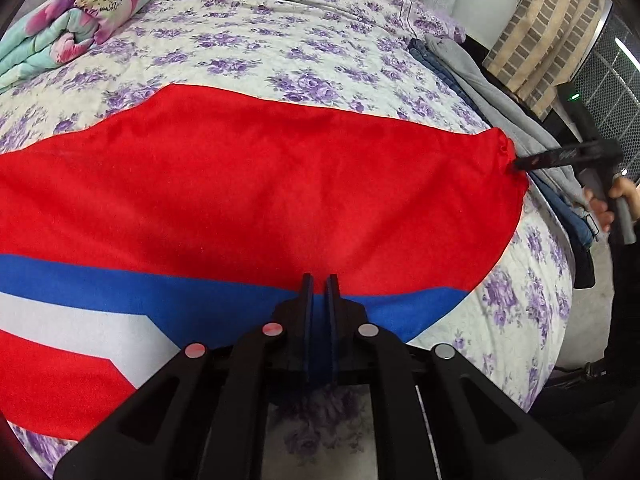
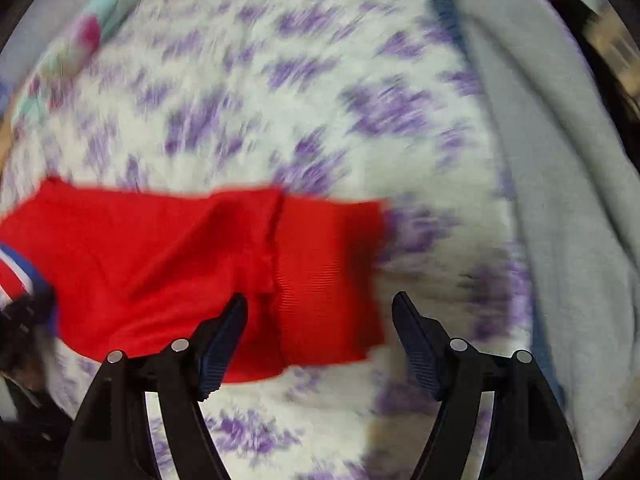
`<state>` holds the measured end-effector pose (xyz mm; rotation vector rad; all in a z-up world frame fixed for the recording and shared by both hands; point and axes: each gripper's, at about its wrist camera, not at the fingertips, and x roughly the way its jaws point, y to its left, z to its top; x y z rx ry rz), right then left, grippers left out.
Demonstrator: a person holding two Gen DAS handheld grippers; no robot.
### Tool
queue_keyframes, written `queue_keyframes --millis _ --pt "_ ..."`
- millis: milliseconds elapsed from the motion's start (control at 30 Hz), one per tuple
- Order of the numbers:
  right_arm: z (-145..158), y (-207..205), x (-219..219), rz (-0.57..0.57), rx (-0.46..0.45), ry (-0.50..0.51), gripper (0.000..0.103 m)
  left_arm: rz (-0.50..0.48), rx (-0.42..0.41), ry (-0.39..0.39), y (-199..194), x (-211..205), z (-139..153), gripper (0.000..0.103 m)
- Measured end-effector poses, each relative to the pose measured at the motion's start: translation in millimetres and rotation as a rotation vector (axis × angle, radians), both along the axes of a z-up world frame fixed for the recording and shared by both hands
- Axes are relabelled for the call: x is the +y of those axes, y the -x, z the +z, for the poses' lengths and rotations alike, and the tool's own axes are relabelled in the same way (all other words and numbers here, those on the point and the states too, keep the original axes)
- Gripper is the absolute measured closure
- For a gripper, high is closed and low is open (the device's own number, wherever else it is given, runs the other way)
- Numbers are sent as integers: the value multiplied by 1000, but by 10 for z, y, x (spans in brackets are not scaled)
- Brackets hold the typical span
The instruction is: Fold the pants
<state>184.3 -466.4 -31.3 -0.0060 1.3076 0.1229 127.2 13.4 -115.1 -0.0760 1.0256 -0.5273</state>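
Observation:
Red pants (image 1: 256, 184) with blue and white stripes lie spread on a bed. My left gripper (image 1: 319, 280) is shut on the near edge of the pants, at the blue stripe. In the left wrist view my right gripper (image 1: 520, 164) touches the pants' ribbed cuff at the right end. In the right wrist view, which is motion-blurred, my right gripper (image 2: 320, 304) is open, its fingers spread either side of the red ribbed cuff (image 2: 328, 276) just in front.
The bed has a white quilt with purple flowers (image 1: 280, 28). A folded floral blanket (image 1: 76, 20) lies at the far left. Grey cloth (image 2: 560, 160) and blue jeans (image 1: 444, 68) lie along the bed's right edge. A brick-pattern wall stands beyond.

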Motion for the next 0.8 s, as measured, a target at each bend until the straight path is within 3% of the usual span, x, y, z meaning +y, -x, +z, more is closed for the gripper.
queue_keyframes --millis 100,233,367,533,633,700,767,800 --pt "499 88 116 26 -124 40 27 0 -3 -4 11 2 30 97" --pt "860 44 895 223 -216 -72 24 3 -5 -4 8 4 40 97" --pt "672 -290 2204 501 -139 -198 23 7 -12 -9 51 21 42 97" --pt "167 -656 3590 692 -4 -152 24 5 -38 -32 91 -3 49 97" --pt "-49 -762 3985 759 23 -112 26 0 -39 -22 89 16 49 97" --pt "-118 -751 4080 792 16 -108 41 -3 -31 -7 75 39 48 97" --pt "-228 -755 4121 818 45 -132 98 -5 -22 4 60 55 49 97" --pt "-275 -763 4121 811 44 -124 97 -4 -16 10 52 65 52 97"
